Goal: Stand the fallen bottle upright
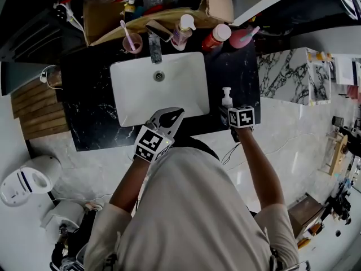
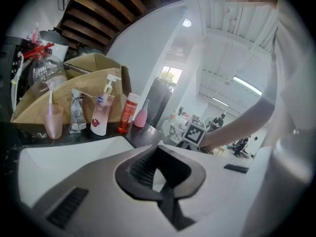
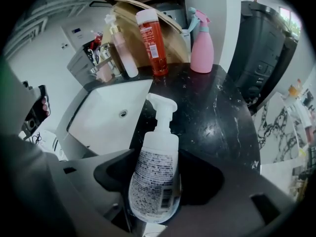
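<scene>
Nearest the viewer, the person's shoulders fill the lower head view and cover the near edge of the counter [image 1: 90, 112]. The left gripper [image 1: 169, 117] hangs over the near rim of the sink [image 1: 186, 89]. Its 2 jaws meet at the tips with nothing between them. The right gripper [image 1: 232, 118] is just right of the sink, over the black counter, with its jaws clamped on the body of the white pump bottle [image 3: 154, 174]. The bottle's pump end points away, toward the back of the counter. Its base is covered by the jaws, so contact with the counter and its exact tilt cannot be made out.

Behind the sink stand the faucet [image 1: 155, 48], a pink cup [image 1: 133, 43] holding a toothbrush, a second pump bottle [image 2: 101, 113], a red bottle [image 3: 153, 43] and a pink spray bottle [image 3: 201, 46]. Behind these is a cardboard box [image 2: 94, 70], whose contents are cut off at the frame edge.
</scene>
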The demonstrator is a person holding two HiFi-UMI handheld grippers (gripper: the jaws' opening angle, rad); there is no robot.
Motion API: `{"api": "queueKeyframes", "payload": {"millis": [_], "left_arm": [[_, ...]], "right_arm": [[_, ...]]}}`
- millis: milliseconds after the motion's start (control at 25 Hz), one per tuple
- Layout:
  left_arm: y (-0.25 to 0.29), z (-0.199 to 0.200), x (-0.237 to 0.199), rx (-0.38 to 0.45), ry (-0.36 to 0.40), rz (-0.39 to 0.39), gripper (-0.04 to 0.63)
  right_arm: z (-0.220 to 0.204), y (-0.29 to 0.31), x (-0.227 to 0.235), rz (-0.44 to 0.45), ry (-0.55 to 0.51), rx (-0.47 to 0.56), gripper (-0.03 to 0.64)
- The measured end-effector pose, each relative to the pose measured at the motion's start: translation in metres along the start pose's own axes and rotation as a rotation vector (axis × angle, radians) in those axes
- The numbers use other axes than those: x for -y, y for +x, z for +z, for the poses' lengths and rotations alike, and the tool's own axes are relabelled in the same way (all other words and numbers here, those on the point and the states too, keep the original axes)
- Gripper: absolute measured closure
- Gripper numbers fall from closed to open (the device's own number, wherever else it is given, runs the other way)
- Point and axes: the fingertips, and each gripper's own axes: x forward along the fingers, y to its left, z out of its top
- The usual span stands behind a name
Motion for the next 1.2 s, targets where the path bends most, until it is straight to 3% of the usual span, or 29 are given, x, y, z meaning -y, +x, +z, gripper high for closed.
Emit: {"api": "queueKeyframes", "payload": {"millis": [400, 1200], "left_arm": [[-0.01, 0.011, 0.013, 0.008, 0.031, -0.006, 0.588], [-0.018, 0.038, 0.036, 0.031, 0.093, 0.025, 0.588]], "right_arm": [[0.01, -0.023, 0.004, 0.0, 0.038, 0.103, 0.328], [0.026, -0.053, 0.013, -0.073, -0.067, 0.317, 0.341]]}}
